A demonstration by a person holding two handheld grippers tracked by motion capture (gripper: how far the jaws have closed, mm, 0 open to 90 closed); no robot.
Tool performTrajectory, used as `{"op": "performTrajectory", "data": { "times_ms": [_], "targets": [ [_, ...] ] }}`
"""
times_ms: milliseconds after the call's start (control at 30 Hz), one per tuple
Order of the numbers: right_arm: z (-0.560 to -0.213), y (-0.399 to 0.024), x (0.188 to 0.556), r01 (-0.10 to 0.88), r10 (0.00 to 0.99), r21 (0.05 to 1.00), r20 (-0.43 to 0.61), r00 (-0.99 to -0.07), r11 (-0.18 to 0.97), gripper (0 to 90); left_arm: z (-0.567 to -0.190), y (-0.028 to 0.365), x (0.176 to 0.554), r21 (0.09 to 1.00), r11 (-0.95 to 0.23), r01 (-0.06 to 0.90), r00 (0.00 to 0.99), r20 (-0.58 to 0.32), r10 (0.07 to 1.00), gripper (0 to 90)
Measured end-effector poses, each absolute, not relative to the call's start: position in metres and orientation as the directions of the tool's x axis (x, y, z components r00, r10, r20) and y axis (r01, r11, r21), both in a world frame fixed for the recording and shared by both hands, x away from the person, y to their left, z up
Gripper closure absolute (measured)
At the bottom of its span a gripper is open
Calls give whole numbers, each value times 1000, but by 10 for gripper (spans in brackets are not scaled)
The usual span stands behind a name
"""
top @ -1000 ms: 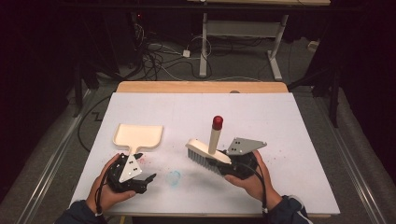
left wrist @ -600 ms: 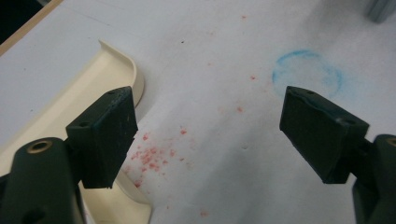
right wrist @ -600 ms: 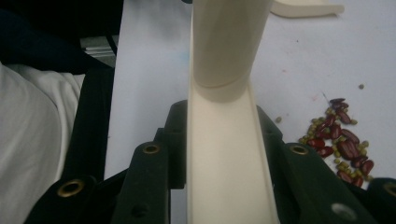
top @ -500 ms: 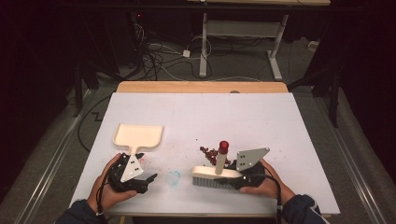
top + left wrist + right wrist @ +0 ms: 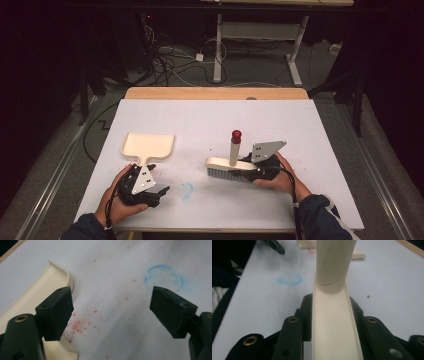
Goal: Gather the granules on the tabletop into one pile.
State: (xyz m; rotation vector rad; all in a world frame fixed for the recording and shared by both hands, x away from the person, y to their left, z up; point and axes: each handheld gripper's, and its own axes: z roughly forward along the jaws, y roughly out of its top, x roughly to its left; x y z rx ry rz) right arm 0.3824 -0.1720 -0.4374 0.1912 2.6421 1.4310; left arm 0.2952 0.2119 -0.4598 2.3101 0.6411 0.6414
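Brush clamped in right claw; no readable writing.

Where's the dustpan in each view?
High view: dustpan left of centre, just beyond the left tongs.
Left gripper view: left edge, cream rim behind the left jaw.
Right gripper view: top centre, partly behind the brush handle.
Shared landmark: blue ring on the table.

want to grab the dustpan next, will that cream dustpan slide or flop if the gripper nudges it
The cream dustpan looks like moulded plastic with a raised rim, so probably stiff, not floppy. It lies flat on the smooth white table, so a nudge would likely make it slide. It looks thin, so probably light.
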Motion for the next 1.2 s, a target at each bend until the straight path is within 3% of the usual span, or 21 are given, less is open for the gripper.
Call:
{"op": "performTrajectory", "data": {
  "times_ms": [133,300,633,967,1200],
  "targets": [
    [-428,-172,382,38,196,851,-77,-978,523,671,-460,212,295,691,-669,273,760,272,591,181],
    [-417,-172,390,65,296,875,-92,-951,479,671,-459,213,296,694,-667,273,758,271,593,181],
    [-424,-155,439,111,451,831,-179,-875,545,671,-461,214,298,693,-664,282,759,262,596,181],
    [-443,-125,460,89,414,816,-192,-890,571,671,-463,212,298,681,-677,280,764,269,587,181],
    [-443,-126,451,26,283,788,-190,-940,616,668,-462,213,297,680,-678,280,762,272,587,181]
  ]
}}
